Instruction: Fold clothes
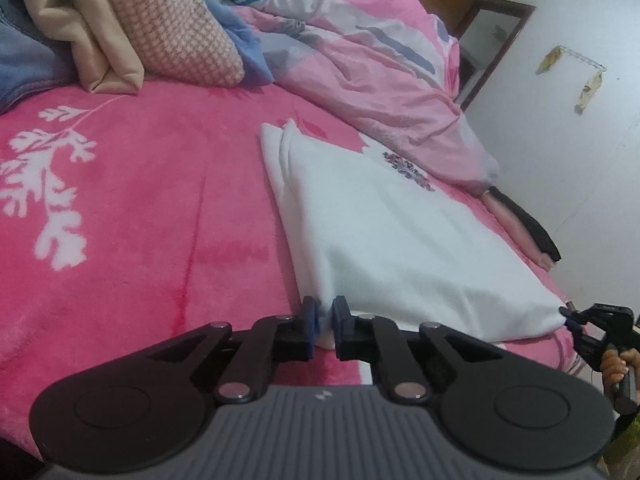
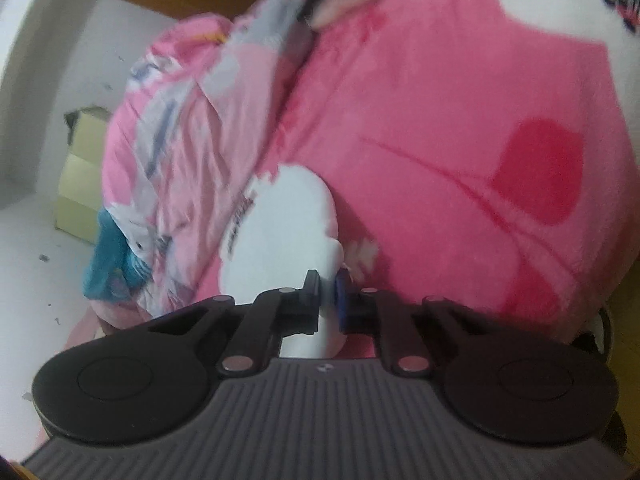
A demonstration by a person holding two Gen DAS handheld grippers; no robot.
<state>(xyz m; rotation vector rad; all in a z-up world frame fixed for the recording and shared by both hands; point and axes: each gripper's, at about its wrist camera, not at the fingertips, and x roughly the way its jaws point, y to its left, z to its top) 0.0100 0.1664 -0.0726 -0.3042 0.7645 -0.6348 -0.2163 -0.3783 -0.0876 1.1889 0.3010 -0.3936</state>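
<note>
Both jaws are clamped on white garment point(image 1: 400, 240) corners: left gripper point(image 1: 326, 326), right gripper point(image 2: 329, 296); its print is unreadable

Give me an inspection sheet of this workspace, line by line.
Surface: pink blanket with white leaf print, covering a bed.
Job's things: white garment, partly folded, flat on the blanket.
Clutter: pile of clothes at the far side; rumpled pink duvet beside the garment.
Grippers: left claw shut on the garment's near corner; right claw shut on its other near corner.
Cables: nothing seen.
Surroundings: white wall, wooden furniture, yellow-green box on the floor.
</note>
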